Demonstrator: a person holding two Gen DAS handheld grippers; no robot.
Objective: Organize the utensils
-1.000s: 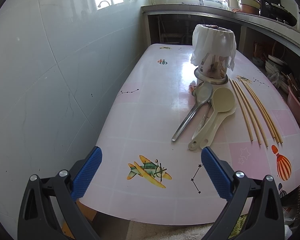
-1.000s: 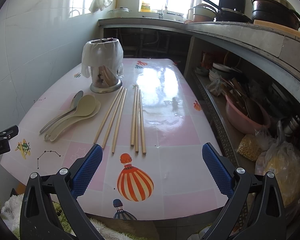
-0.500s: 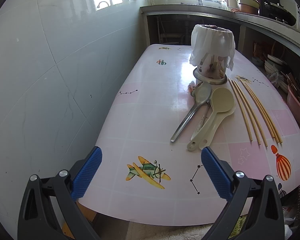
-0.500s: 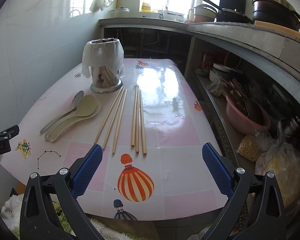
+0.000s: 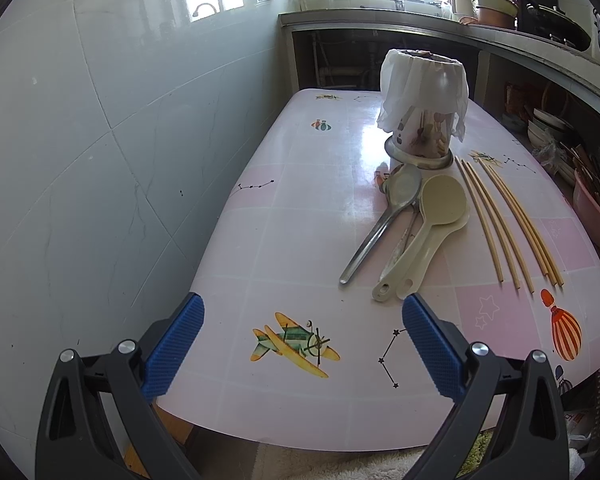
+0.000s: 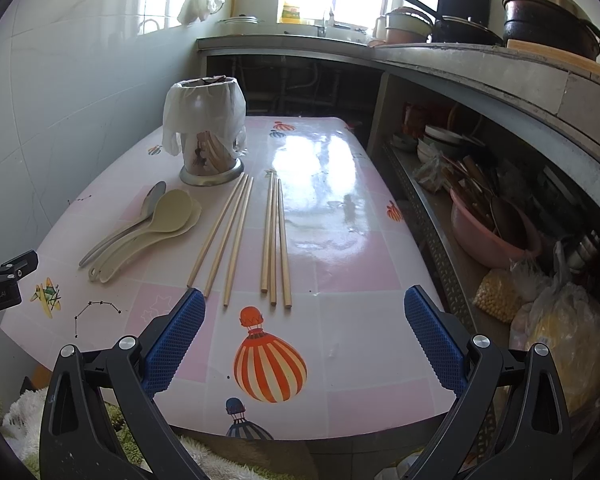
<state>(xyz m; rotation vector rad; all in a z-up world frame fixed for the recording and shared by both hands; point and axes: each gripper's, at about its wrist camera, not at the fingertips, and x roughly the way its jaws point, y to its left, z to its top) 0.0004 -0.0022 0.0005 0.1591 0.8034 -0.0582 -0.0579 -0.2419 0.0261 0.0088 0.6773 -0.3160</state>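
Pink balloon-print table (image 6: pixel 340 264), tiled wall (image 5: pixel 100 140) alongside.

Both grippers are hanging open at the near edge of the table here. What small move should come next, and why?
Probably bring the right gripper forward and down to the chopsticks. Their near ends lie just ahead of its open jaws, nothing is held yet, and the holder behind them stands ready. The left gripper sits similarly close to the spoon handles, so either could start.

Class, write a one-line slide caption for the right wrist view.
Open right hand-held gripper hovers before six chopsticks, stacked spoons and a bag-lined utensil holder.
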